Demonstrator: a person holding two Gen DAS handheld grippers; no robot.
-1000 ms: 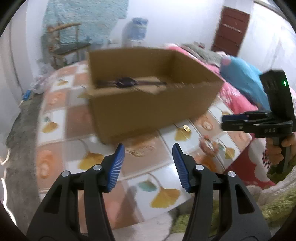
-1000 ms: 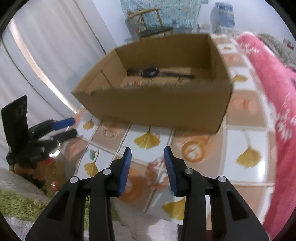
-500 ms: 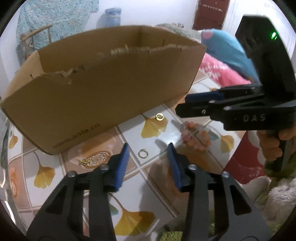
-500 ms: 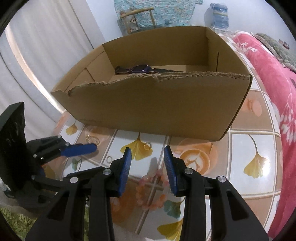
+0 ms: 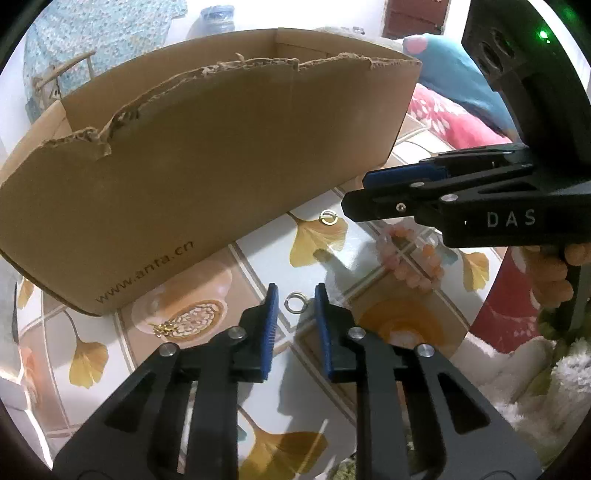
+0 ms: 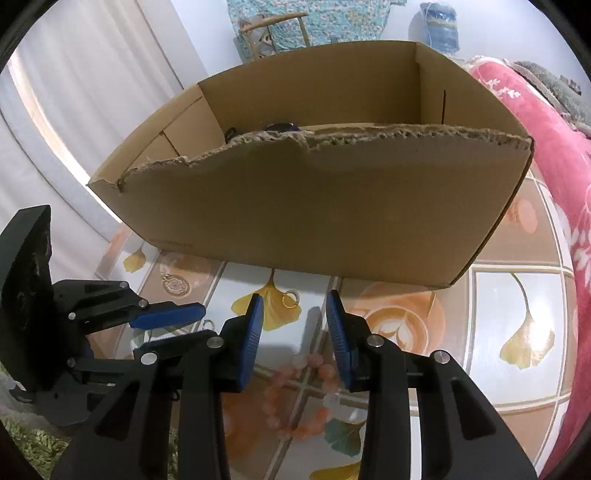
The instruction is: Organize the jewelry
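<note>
A brown cardboard box (image 5: 207, 155) stands on the patterned table; it also shows in the right wrist view (image 6: 325, 206), with a dark watch (image 6: 280, 127) just visible inside. My left gripper (image 5: 294, 295) is open, low over a small gold ring (image 5: 295, 302) that lies between its fingertips. A second gold ring (image 5: 328, 217) lies near the box. A pink bead bracelet (image 5: 410, 258) lies to the right. My right gripper (image 6: 294, 308) is open above that bracelet (image 6: 314, 363), with the second ring (image 6: 290, 298) just ahead. A small gold chain piece (image 5: 166, 326) lies at the left.
The table top (image 6: 517, 306) has a tile pattern with yellow leaves. A pink blanket (image 6: 546, 122) lies at the right. A fluffy green-white cloth (image 5: 535, 387) sits at the near edge. A chair (image 6: 273, 33) and water bottle (image 6: 439, 22) stand behind.
Both grippers have come lower and closer to the table. My left gripper's fingers have narrowed around the small ring. My right gripper has opened wider over the bracelet.
</note>
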